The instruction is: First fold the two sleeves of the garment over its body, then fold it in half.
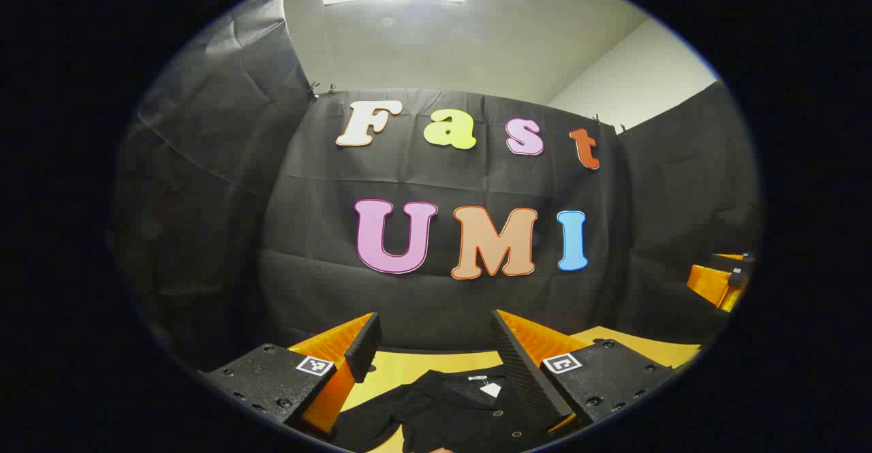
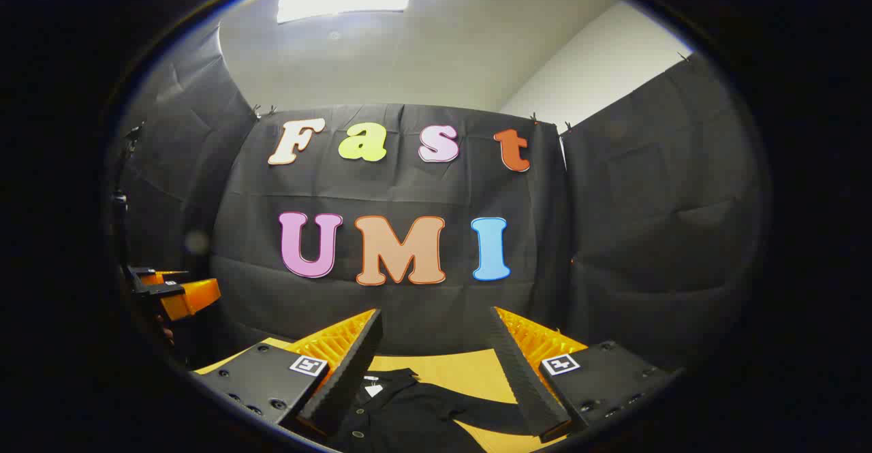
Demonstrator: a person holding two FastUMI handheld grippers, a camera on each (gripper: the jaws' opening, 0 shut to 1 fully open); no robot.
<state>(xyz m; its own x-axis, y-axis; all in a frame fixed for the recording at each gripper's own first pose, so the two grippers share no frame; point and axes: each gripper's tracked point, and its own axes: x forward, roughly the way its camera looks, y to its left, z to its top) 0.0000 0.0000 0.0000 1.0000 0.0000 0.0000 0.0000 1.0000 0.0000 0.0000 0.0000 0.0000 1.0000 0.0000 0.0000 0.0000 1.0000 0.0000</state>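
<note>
In the left gripper view the left gripper [image 1: 436, 351] stands with its two fingers spread wide, nothing between them and nothing touching their pads. Below and beyond the gap lies the black garment [image 1: 449, 405] on a yellow table [image 1: 409, 364]. Its collar, with a small white tag [image 1: 490, 389], sits between the fingers, nearer the right one, and points away from the camera toward the booth wall. The body runs back toward the camera, so the long axis lies roughly along the fingers. One sleeve [image 1: 368, 419] spreads out under the left finger. Far off past the right finger, the orange and black tip of the other gripper [image 1: 719, 279] hangs in the air.

In the right gripper view the right gripper [image 2: 436, 354] is likewise wide apart and holds nothing. The garment [image 2: 402, 412] lies below the gap, its collar and tag [image 2: 372, 390] just beside the left finger, pointing away. A sleeve [image 2: 490, 412] stretches across toward the right finger, reaching under it. The table [image 2: 463, 368] shows bare beyond the collar. Past the left finger, well apart, the other gripper [image 2: 174, 293] shows; whether it is open cannot be told from here.
</note>
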